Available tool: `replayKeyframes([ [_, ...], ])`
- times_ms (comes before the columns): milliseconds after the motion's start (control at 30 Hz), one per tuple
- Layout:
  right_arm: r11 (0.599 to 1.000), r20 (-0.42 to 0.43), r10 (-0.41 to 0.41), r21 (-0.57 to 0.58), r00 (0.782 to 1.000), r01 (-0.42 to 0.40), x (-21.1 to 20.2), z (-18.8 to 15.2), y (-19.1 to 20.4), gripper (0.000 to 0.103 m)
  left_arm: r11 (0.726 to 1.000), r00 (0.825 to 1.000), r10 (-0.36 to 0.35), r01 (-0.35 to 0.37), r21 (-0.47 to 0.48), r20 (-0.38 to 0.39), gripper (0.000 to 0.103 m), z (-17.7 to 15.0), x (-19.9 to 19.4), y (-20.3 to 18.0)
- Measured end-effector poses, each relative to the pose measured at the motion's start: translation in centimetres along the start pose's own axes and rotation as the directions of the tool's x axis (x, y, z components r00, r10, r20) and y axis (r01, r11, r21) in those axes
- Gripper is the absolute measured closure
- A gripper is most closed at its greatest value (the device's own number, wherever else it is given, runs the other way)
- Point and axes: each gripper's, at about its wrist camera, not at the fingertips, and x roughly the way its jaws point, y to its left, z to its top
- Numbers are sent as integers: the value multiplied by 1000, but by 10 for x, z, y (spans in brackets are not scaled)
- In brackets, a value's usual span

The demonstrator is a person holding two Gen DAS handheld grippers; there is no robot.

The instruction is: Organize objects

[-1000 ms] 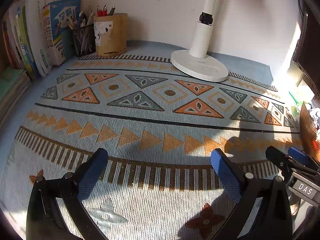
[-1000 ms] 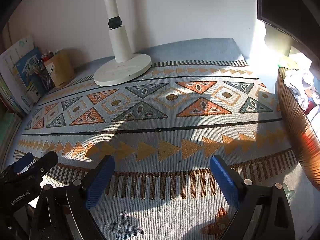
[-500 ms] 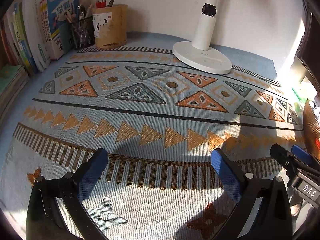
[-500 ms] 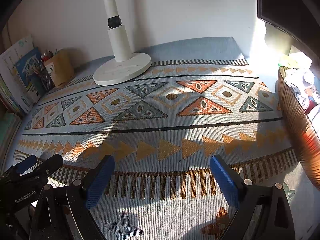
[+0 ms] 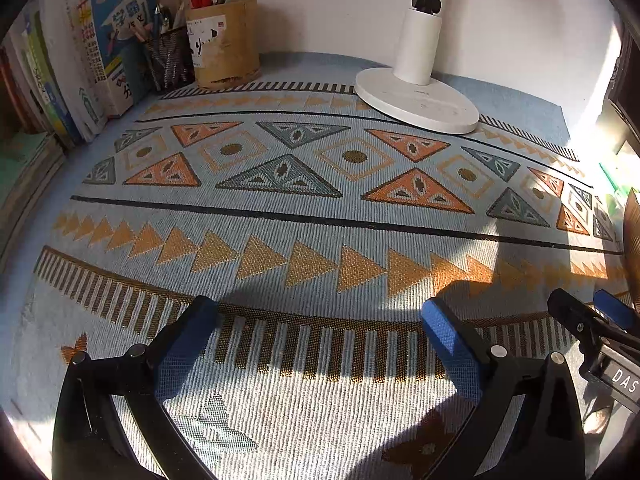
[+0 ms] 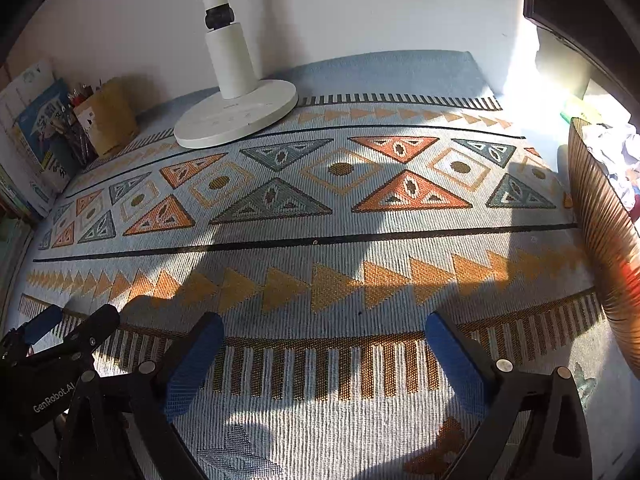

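My left gripper (image 5: 320, 316) is open and empty, low over the patterned blue mat (image 5: 320, 208). My right gripper (image 6: 324, 332) is open and empty over the same mat (image 6: 320, 216). Each gripper shows at the edge of the other's view: the right one at the left wrist view's right edge (image 5: 592, 320), the left one at the right wrist view's left edge (image 6: 68, 328). A wooden pen holder (image 5: 224, 44) with pens and a black mesh pen cup (image 5: 166, 60) stand at the far left. Books (image 5: 100, 52) stand upright beside them.
A white lamp base (image 5: 416, 98) with its pole stands at the back of the mat, also in the right wrist view (image 6: 236, 116). A ribbed brown basket (image 6: 604, 232) with crumpled paper sits at the right edge. A wall runs behind.
The left gripper has moved forward and a little left, so the pen holder and books look nearer. The right gripper has barely moved. Both stay open.
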Motion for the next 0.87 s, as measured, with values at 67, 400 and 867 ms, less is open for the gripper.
replayKeyframes([
  [67,998,-19,-46,-37,999,45,4,0,6,0,1000,1000,12,-12,6,-2,0,0,1,-2],
  [400,998,36,-56,-40,998,58,-2,-9,8,0,1000,1000,13,-13,13,7,0,-2,0,-1],
  [867,998,33,-55,-42,998,56,-2,-10,8,0,1000,1000,7,-7,9,6,0,-3,0,0],
])
